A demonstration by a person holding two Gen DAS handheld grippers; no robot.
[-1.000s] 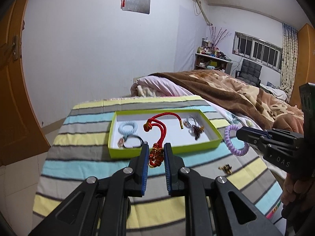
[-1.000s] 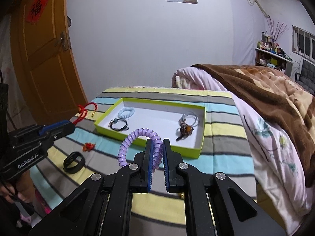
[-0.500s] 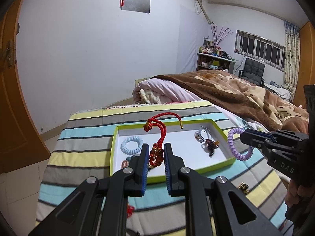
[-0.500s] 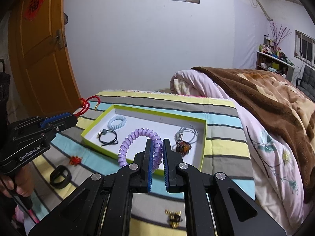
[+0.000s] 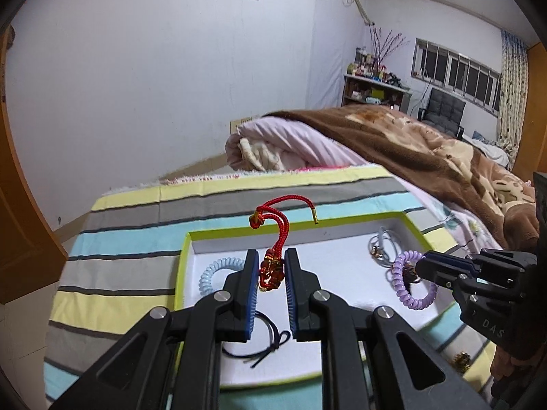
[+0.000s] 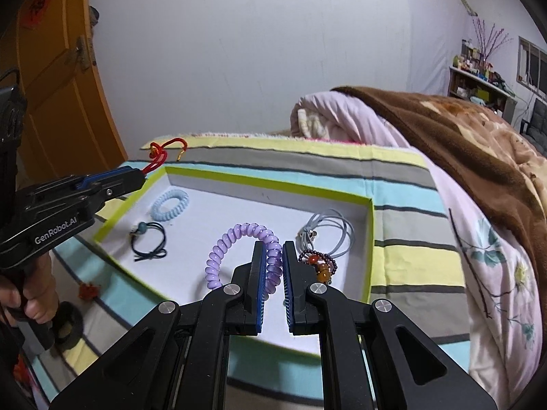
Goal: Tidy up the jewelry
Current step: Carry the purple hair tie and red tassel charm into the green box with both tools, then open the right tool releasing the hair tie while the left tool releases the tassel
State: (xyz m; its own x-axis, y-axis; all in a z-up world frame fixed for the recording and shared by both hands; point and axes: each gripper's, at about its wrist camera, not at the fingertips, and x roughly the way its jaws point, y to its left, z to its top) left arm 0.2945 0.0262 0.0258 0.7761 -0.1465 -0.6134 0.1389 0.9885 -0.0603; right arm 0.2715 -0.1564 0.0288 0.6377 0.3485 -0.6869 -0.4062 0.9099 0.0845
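Observation:
A lime-edged white tray lies on the striped cloth. My left gripper is shut on a red cord bracelet, held over the tray's left half. My right gripper is shut on a purple spiral hair tie, held over the tray's right half. Inside the tray lie a pale blue spiral tie, a black hair tie, a grey cord necklace and a dark beaded bracelet.
On the striped cloth left of the tray lie a small red charm and a black ring; a gold piece lies at its right front. A bed with a brown blanket borders the right. A wooden door stands at the left.
Both grippers have moved forward and down over the tray, carrying the red bracelet and the purple tie. The tray looms larger in both views.

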